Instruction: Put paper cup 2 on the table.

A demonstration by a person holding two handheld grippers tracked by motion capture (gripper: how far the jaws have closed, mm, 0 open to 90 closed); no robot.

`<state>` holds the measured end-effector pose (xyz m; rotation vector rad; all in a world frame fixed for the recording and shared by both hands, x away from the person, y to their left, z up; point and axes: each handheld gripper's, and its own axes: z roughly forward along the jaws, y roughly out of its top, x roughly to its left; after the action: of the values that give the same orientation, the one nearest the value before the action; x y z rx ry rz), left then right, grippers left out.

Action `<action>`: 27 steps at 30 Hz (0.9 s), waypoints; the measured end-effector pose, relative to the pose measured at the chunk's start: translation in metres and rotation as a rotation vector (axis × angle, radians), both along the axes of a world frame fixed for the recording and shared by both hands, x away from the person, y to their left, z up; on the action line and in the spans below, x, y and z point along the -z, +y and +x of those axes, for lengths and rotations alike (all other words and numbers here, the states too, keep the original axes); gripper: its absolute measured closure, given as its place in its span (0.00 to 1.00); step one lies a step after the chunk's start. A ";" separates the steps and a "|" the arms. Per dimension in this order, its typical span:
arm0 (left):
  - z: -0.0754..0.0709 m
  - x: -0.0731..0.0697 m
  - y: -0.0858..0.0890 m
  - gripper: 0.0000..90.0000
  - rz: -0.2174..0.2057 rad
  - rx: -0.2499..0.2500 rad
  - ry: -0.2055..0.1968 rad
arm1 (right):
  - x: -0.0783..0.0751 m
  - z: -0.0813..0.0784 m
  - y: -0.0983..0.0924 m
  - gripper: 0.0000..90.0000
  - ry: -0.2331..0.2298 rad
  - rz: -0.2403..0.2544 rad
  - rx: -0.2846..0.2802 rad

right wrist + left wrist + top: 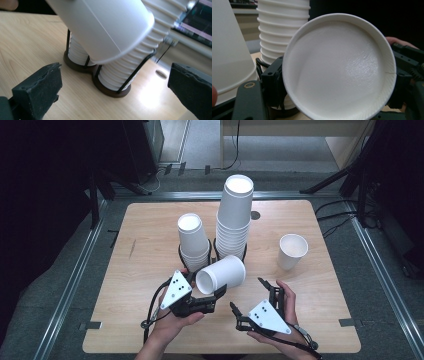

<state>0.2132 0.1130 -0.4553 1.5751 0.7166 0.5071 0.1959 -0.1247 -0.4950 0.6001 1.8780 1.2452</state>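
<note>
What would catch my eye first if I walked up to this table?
Probably the two stacks of white paper cups standing in a dark wire holder mid-table, the right stack much taller. Just in front, the left gripper holds one paper cup on its side, while a lone upright cup stands to the right.

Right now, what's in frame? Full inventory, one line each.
Held paper cup: 1, white, on its side above the table's near middle, mouth toward the person, rim clamped in the left gripper.
Tall cup stack: 1, white, upside down in the right side of the holder.
Short cup stack: 1, white, upside down in the left side of the holder.
Wire holder: 1, dark, two round bases, table centre.
Single cup: 1, white, upright, right of the stacks.
Table: 1, light wood.
Left gripper: 1, black, jaws shut on the cup rim.
Right gripper: 1, black, jaws open, nothing between them.
</note>
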 end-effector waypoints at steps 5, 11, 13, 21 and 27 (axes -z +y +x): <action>-0.002 0.000 -0.002 0.25 -0.004 -0.020 -0.037 | -0.007 0.004 -0.007 0.00 0.093 0.125 0.032; -0.003 0.002 -0.002 0.25 -0.029 -0.023 -0.041 | -0.011 0.008 -0.011 0.00 0.192 0.225 0.036; -0.002 0.002 -0.001 0.25 -0.041 -0.013 -0.038 | -0.013 0.008 -0.012 0.00 0.208 0.248 0.040; -0.002 0.004 -0.001 0.25 -0.054 -0.013 -0.051 | -0.016 0.009 -0.012 0.04 0.278 0.362 0.085; -0.005 0.004 -0.001 0.25 -0.101 -0.004 -0.080 | -0.020 0.009 -0.012 0.05 0.355 0.448 0.079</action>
<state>0.2082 0.1125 -0.4589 1.4519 0.6745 0.5258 0.2049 -0.1367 -0.4753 1.1882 1.8327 1.6009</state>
